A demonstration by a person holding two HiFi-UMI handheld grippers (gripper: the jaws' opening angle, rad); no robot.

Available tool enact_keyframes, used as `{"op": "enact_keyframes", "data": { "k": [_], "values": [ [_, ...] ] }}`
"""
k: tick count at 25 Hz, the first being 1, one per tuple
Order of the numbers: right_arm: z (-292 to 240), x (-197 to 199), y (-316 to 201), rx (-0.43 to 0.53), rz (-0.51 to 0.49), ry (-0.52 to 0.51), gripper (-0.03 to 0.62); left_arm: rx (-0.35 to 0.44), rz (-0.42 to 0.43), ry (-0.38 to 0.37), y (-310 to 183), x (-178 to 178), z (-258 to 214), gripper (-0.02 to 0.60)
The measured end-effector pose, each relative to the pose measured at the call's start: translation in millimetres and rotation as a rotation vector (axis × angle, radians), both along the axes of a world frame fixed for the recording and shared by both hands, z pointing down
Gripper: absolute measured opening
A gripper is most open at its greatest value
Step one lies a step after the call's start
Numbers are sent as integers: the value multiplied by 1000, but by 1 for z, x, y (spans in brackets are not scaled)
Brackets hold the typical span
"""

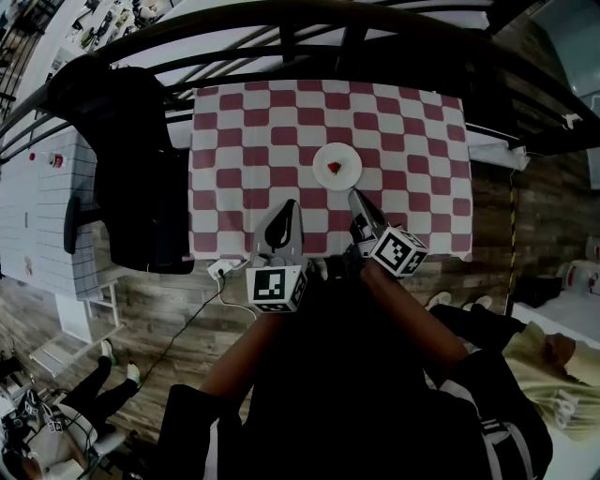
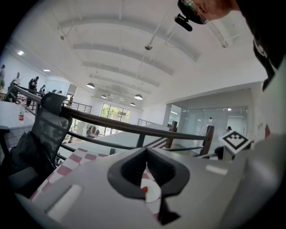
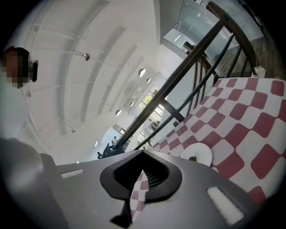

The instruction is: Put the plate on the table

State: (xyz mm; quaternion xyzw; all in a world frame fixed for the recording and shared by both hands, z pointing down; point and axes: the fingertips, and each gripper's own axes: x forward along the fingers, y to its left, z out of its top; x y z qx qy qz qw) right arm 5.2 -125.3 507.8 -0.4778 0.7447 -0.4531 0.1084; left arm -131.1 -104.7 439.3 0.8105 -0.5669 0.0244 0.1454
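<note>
A small white plate [image 1: 337, 167] with a red bit of food on it rests on the table's red-and-white checked cloth [image 1: 234, 141], near the middle. My right gripper [image 1: 354, 195] hovers just short of the plate's near edge, shut with nothing in it. My left gripper [image 1: 292, 206] is to the plate's left and nearer to me, its jaws together and empty. The left gripper view shows the plate [image 2: 149, 192] through the slit of its gripper [image 2: 146, 154]. In the right gripper view the plate [image 3: 196, 154] lies to the right of that gripper [image 3: 143, 156].
A black office chair [image 1: 141, 169] with a dark coat stands at the table's left side. A black railing [image 1: 328, 28] runs behind the table. A white cable and plug [image 1: 220, 269] lie on the wooden floor by the near left corner. A person [image 1: 553, 375] is at the lower right.
</note>
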Motion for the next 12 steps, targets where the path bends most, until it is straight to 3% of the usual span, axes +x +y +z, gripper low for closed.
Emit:
{"op": "enact_keyframes", "data": {
  "k": [6,12],
  "values": [
    [-40,-2,16,78,-17,65,-2,24,30,38,6,13,-16,8],
    [-66,13,35,153,42,195,-3,86,122,-18,14,42,-38,8]
  ]
}}
